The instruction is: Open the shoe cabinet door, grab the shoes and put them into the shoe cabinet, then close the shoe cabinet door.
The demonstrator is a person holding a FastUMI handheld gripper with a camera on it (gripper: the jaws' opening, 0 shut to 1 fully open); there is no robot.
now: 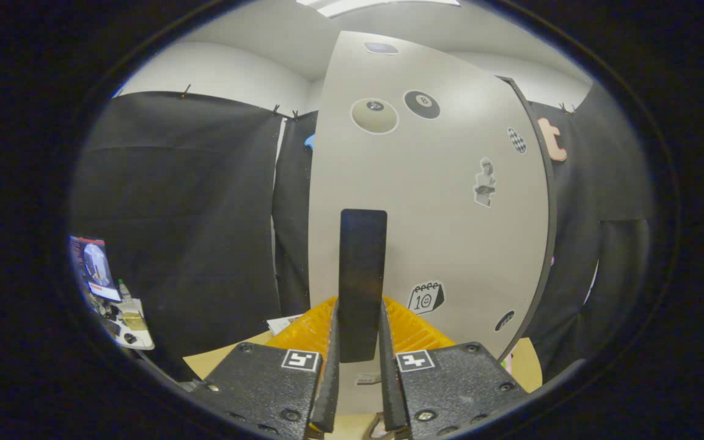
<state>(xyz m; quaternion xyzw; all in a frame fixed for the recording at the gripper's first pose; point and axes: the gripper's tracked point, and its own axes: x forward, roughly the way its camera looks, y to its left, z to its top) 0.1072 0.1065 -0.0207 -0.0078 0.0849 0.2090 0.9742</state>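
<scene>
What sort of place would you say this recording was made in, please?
Probably an indoor recording booth: black cloth hangs as walls around a sticker-covered shoe cabinet door, with a monitor off to one side. The gripper is closed on the door's dark handle.

A light wooden worktop carries the upright shoe cabinet and a sheet of paper.
</scene>
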